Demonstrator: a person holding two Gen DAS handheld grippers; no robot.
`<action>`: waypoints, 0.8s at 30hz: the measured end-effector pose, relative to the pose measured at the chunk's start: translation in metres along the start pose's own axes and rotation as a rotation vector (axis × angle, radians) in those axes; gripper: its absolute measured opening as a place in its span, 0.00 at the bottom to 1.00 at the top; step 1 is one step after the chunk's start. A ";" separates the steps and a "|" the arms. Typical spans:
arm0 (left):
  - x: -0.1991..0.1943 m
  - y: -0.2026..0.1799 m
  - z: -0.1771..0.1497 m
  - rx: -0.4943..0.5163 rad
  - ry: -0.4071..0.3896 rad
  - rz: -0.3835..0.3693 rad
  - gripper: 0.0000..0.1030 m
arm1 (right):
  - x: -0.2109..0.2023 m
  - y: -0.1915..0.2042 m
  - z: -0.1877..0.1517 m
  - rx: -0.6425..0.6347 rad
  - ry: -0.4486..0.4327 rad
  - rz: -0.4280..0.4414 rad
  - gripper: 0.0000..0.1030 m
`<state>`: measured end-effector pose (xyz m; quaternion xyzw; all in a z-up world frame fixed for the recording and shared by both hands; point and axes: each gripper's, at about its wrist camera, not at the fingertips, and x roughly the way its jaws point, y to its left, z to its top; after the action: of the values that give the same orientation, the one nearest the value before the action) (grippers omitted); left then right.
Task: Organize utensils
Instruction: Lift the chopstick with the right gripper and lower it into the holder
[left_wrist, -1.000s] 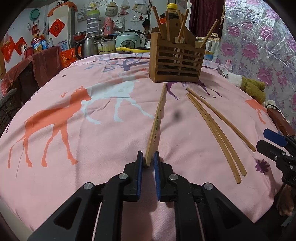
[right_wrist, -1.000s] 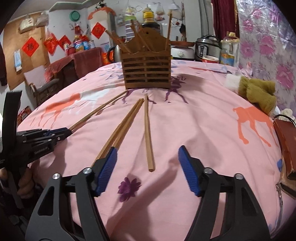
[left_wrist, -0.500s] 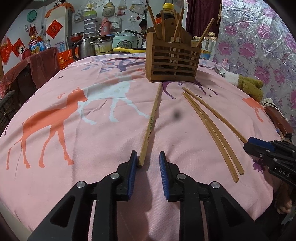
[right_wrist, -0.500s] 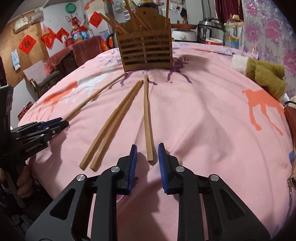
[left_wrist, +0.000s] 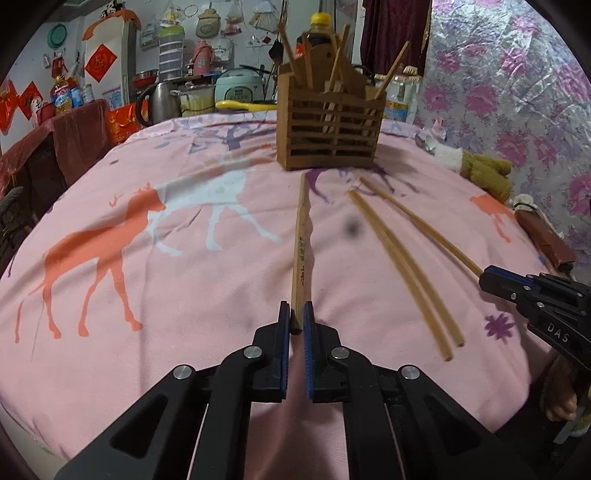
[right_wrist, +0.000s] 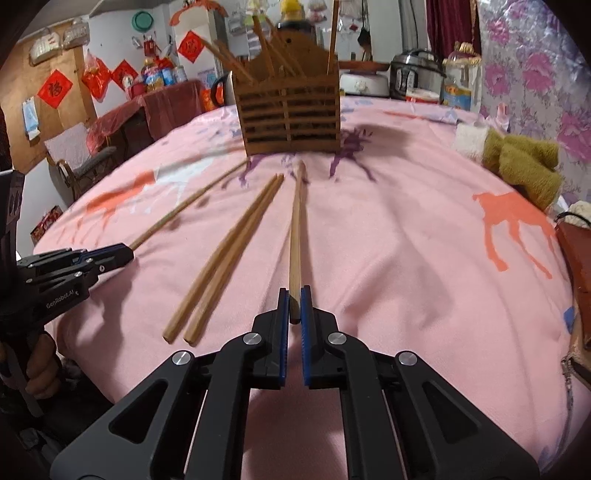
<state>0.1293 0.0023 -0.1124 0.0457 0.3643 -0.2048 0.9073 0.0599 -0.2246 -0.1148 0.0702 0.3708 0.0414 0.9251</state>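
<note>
Table: round top under a pink cloth (left_wrist: 207, 295), soft fuzzy weave, orange, white and purple deer prints; it wrinkles near the front edge.
Holder: slatted wooden utensil holder (left_wrist: 328, 125), boxy with open gaps and a peaked back, at the far middle of the table; several chopsticks already stand in it, leaning out at angles.
Loose pair: two plain chopsticks (right_wrist: 229, 251) lying side by side, touching along most of their length, between the two gripped sticks, untouched.
Left stick: printed chopstick (left_wrist: 301, 243), square pale wood with small lettering on its face; far tip near the holder's base, near end between the pads.
Right stick: darker chopstick (right_wrist: 295, 236), smooth, tapering toward a blurred far tip near the holder.
Left gripper: left gripper (left_wrist: 294, 321) clenched on the printed chopstick's near end, blue ribbed pads pressing both sides.
Right gripper: right gripper (right_wrist: 294, 306) clamped on the darker chopstick's near end, same ribbed pads.
Task state: judged early in the pick; both sticks look still on the cloth, four in all left out of the holder.
Risk 1: each grip sits at the very end, so on lifting a long stick may pivot or droop in the pads.
Risk 2: a sagging far tip could drag on the fuzzy cloth or knock the holder's base.
Risk 3: crowded leaning sticks may block insertion; a tip could catch a slat gap.
Risk 4: the right stick lies just beside the loose pair; a sideways swing could scatter them.
</note>
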 end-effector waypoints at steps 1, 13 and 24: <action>-0.004 -0.002 0.002 0.004 -0.010 0.002 0.07 | -0.003 0.001 0.001 0.002 -0.010 0.001 0.06; -0.059 -0.017 0.059 0.012 -0.129 0.009 0.06 | -0.075 -0.004 0.061 0.040 -0.258 0.035 0.06; -0.086 -0.030 0.113 0.042 -0.185 -0.062 0.06 | -0.101 -0.004 0.099 0.026 -0.337 0.060 0.06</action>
<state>0.1343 -0.0219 0.0307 0.0344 0.2757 -0.2437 0.9292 0.0561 -0.2508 0.0241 0.0989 0.2085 0.0519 0.9716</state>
